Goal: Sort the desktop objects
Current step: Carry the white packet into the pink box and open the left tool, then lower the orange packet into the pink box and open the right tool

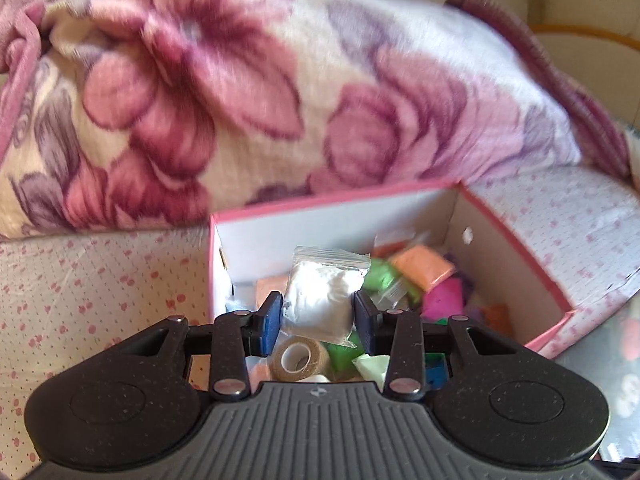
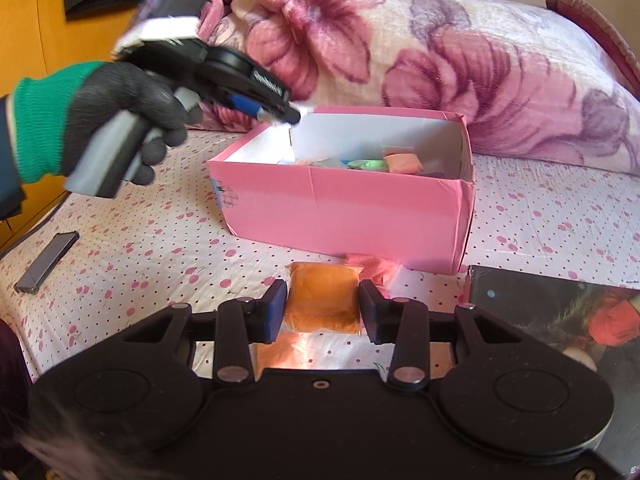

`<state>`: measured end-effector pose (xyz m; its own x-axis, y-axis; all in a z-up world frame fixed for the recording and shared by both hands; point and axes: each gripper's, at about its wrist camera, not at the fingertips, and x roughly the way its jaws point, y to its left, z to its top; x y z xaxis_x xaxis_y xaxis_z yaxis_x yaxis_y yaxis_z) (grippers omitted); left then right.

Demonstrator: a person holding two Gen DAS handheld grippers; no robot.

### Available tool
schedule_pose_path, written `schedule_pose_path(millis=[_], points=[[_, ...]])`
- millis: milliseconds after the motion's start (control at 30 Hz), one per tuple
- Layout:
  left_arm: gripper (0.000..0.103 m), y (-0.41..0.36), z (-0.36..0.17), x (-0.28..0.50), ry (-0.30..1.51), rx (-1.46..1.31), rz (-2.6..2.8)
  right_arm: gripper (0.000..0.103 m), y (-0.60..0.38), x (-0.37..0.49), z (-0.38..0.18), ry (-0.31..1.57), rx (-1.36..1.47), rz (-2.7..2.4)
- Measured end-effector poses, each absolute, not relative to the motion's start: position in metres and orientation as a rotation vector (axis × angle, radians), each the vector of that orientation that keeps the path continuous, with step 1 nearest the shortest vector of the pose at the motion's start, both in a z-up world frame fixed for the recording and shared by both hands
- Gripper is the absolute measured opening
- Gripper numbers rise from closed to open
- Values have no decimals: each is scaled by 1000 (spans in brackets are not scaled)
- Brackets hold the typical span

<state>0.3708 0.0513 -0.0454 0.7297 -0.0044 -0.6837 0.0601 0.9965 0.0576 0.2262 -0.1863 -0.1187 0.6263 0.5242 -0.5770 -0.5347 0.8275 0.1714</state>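
Observation:
My left gripper (image 1: pixel 318 318) is shut on a white clay packet (image 1: pixel 320 300) in a clear bag and holds it over the open pink box (image 1: pixel 516 264). The box holds several coloured clay packets and a roll of tan tape (image 1: pixel 298 360). In the right wrist view the left gripper (image 2: pixel 280 114) hovers above the box's (image 2: pixel 344 208) left rear corner, held by a gloved hand. My right gripper (image 2: pixel 323 310) has its fingers on either side of an orange clay packet (image 2: pixel 322 298) that lies on the bedsheet in front of the box. A pink packet (image 2: pixel 374 266) lies just behind it.
A floral blanket (image 2: pixel 400 40) is piled behind the box. A dark book or album (image 2: pixel 560 316) lies at the right on the cherry-print sheet (image 2: pixel 140 248). A flat grey bar (image 2: pixel 48 262) lies at the left, near the bed's edge.

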Motion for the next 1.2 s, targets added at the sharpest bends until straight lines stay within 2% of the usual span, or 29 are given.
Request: schedule_pose_path(millis=[300, 667, 733, 867, 933, 1200], points=[[37, 55, -89, 398, 922, 76, -3, 39, -197, 231, -129, 662, 23, 594], [37, 54, -98, 428, 986, 86, 68, 39, -196, 231, -135, 666, 25, 610], [45, 51, -97, 427, 1004, 90, 57, 39, -197, 231, -136, 666, 25, 611], [53, 45, -89, 413, 986, 78, 33, 39, -197, 230, -136, 661, 22, 610], [63, 44, -81, 405, 962, 68, 31, 39, -197, 228, -136, 657, 21, 609], [64, 43, -44, 342, 813, -1, 1, 39, -205, 225, -134, 662, 49, 598]])
